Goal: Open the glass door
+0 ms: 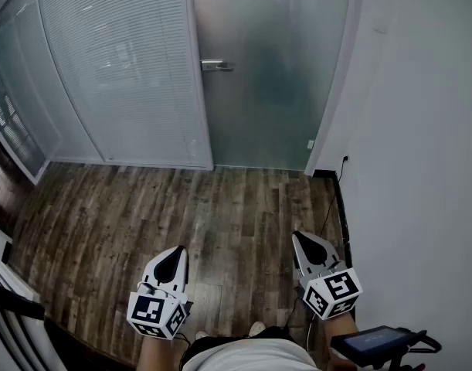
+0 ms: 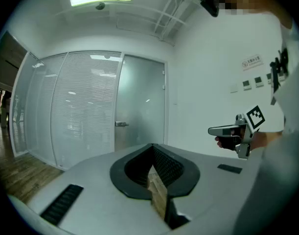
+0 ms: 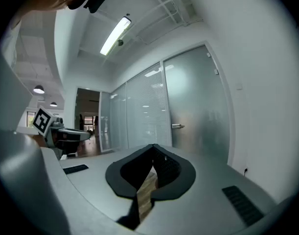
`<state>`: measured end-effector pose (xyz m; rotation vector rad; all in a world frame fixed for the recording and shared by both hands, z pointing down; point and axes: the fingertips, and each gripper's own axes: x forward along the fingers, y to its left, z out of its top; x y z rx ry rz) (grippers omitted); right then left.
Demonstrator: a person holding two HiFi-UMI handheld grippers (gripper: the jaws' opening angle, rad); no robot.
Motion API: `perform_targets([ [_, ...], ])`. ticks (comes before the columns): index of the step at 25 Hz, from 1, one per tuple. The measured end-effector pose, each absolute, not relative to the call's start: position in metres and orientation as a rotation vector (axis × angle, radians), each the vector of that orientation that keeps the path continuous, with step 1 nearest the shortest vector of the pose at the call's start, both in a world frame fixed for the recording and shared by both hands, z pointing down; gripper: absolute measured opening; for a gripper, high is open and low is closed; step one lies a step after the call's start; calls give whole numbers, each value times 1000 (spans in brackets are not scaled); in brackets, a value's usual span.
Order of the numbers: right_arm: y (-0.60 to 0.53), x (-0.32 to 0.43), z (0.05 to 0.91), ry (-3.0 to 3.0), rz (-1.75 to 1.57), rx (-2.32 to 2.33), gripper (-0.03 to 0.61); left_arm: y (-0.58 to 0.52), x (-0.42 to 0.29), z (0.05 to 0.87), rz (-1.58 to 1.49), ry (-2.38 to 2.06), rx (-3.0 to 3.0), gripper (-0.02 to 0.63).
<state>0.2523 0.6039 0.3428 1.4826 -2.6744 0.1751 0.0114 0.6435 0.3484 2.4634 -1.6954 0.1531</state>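
Wall sign (image 2: 251,61) print too small; glass door (image 1: 270,68) closed.

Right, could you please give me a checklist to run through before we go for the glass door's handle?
1. Glass door closed: ok.
2. Handle in view, nothing on it: ok.
3. Left gripper empty: ok, jaws together.
4. Right gripper empty: ok, jaws together.
5. Jaws open for the handle: not ok, both are shut.
6. Grippers close to the handle: not ok, a stretch of wooden floor lies between.
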Motion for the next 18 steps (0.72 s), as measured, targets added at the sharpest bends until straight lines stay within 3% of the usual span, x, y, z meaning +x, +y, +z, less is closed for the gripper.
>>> perform_targets([
  [9,608,252,357,-2673,181,1422,2,654,16,365,127,-1695,2424,-2],
  [18,554,279,372,-2590,179,1473,2,576,34,381,90,-1615,2455,0],
])
